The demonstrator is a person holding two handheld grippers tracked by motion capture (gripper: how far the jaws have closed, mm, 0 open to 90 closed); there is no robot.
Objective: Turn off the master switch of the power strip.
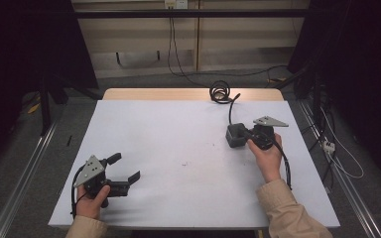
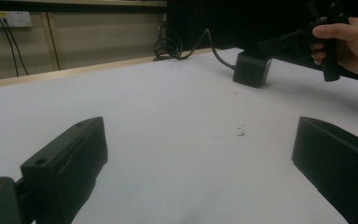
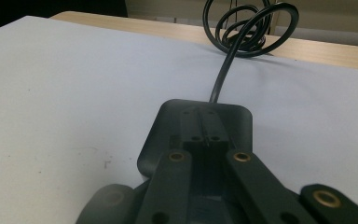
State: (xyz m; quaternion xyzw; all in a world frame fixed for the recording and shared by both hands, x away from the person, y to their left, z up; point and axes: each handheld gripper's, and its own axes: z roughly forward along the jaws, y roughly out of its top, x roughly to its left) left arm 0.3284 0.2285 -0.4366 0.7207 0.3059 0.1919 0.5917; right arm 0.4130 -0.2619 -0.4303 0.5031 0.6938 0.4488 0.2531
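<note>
- While the right gripper (image 1: 242,133) sits over the black box (image 1: 235,135), its jaws look pressed together on the box top, maybe to hold it still or lift it.
- From the box, a black cord (image 3: 223,70) runs away ahead of that gripper to a curly loop (image 1: 220,91) at the far table edge.
- Over at the near corner, the left gripper (image 1: 124,171) has its jaws wide apart, holding nothing.
- Between both grippers the white table (image 1: 178,144) is bare, so there is lots of room to move.
</note>
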